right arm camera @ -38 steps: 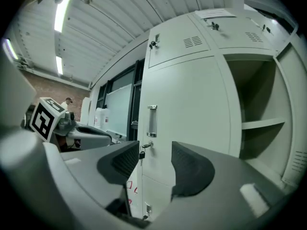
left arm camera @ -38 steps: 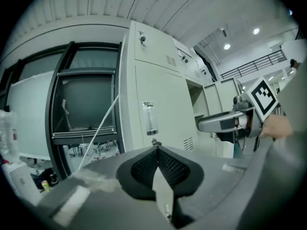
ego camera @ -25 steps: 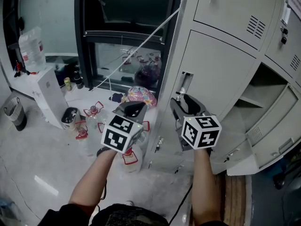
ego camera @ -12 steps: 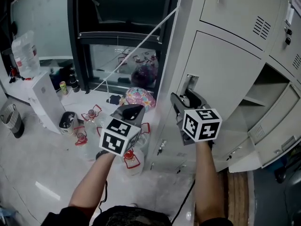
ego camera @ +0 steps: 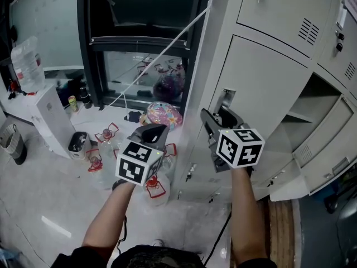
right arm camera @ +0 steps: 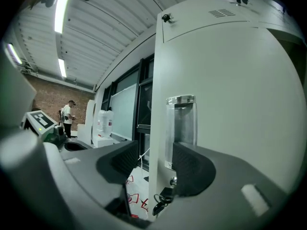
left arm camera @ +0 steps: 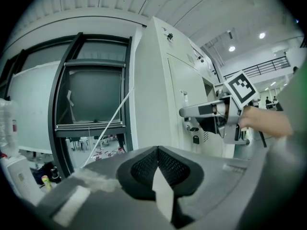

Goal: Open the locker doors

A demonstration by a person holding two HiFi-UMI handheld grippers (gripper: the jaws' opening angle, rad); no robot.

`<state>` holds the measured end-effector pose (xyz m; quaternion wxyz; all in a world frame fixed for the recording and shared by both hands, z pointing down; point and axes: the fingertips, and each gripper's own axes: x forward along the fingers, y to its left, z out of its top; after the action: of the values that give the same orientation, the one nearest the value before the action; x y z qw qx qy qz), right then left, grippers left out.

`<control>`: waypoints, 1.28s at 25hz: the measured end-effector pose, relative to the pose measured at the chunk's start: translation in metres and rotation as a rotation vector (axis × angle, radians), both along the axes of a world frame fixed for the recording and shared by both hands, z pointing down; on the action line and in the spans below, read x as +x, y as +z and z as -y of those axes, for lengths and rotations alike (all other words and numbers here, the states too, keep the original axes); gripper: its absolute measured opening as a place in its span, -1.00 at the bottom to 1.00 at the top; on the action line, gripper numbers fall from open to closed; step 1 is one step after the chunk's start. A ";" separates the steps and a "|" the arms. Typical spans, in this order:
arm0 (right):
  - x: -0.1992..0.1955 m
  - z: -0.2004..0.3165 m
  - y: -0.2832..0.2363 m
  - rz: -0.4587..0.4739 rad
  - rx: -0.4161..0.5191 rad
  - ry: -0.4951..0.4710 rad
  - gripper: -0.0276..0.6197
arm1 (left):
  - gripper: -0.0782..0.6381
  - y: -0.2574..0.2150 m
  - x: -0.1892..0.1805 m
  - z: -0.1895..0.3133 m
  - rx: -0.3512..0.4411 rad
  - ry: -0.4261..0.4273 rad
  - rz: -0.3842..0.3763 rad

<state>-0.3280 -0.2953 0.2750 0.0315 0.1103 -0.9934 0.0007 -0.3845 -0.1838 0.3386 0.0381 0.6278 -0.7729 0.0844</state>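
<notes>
**Locker job partly done as right gripper is lining up on a shut door**

At nine o'clock in the head view, plastic bottles are standing on the pale floor, well away from the work. Just right of them the left gripper is hanging idle at about seven o'clock, its jaws pressed together with nothing between them, pointing toward the window rather than the lockers.

At centre, the right gripper is reaching level toward the left edge of the closed locker door. Its jaws are standing moderately apart and have just been closing a little. In the right gripper view the door's edge is sitting in the gap, and the recessed handle is showing just above the right-hand jaw. The pads do not appear to be pressing on anything yet. A bunch of keys is dangling below the handle at six o'clock.

Toward three and four o'clock, two lower doors are already hanging open, showing a bare compartment. The top door at one o'clock is still shut. By this showing the task looks partly done, with the centre door seemingly next and at least the top one waiting.
</notes>
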 end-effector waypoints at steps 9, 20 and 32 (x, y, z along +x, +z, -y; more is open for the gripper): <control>0.034 -0.022 0.000 -0.009 0.012 0.000 -0.31 | -0.77 0.003 0.032 0.003 0.004 0.046 -0.022; 0.085 -0.044 -0.003 -0.011 -0.016 0.003 -0.31 | -0.77 -0.010 0.082 0.012 0.016 0.137 -0.015; 0.152 -0.055 -0.004 0.003 -0.015 -0.024 -0.32 | -0.77 -0.019 0.144 0.011 0.026 0.128 -0.006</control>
<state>-0.1765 -0.2400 0.2706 0.0309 0.0979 -0.9947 0.0081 -0.2403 -0.1949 0.3194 0.0265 0.6767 -0.7320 0.0747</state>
